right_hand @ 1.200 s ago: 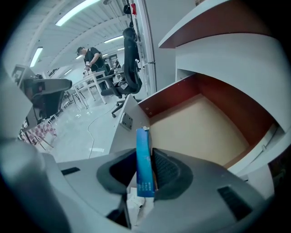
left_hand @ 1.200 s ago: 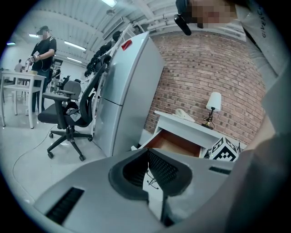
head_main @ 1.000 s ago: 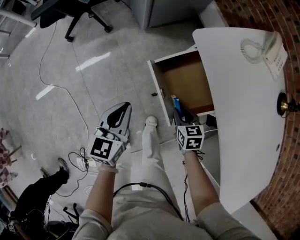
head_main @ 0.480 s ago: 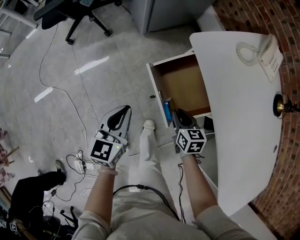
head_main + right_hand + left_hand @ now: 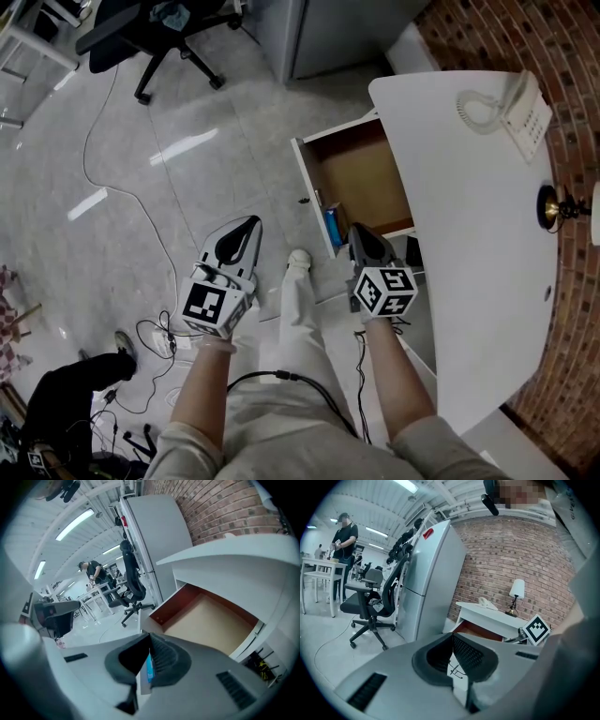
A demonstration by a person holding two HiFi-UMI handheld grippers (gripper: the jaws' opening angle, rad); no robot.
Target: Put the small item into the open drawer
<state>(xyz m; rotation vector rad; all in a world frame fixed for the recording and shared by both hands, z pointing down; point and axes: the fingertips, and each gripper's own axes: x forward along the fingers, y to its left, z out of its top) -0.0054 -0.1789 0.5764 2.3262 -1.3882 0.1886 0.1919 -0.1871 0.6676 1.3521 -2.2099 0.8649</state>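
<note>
A small blue item [image 5: 332, 223] lies inside the open drawer [image 5: 361, 178], right behind its white front panel [image 5: 307, 187]. In the right gripper view the blue item [image 5: 150, 667] shows through the slot behind the jaws, in front of the drawer's [image 5: 211, 620] wooden bottom. My right gripper [image 5: 357, 234] hovers just short of the drawer's near end, apart from the item, its jaws shut with nothing in them. Over the floor to the drawer's left, my left gripper [image 5: 241, 228] is held with its jaws together and nothing in it; its own view shows the left gripper [image 5: 452, 637] pointing at the desk [image 5: 487, 616].
The drawer sticks out from a white desk [image 5: 469, 234] that carries a phone [image 5: 506, 103] and a small lamp [image 5: 558, 206]. Cables [image 5: 122, 197] trail over the tiled floor. An office chair [image 5: 155, 28] and a grey cabinet [image 5: 319, 28] stand beyond. The person's leg and shoe [image 5: 300, 258] are between the grippers.
The blue item has left the right gripper and come to rest against the drawer's front panel. The right gripper has drawn back a little. The left gripper has hardly moved.
</note>
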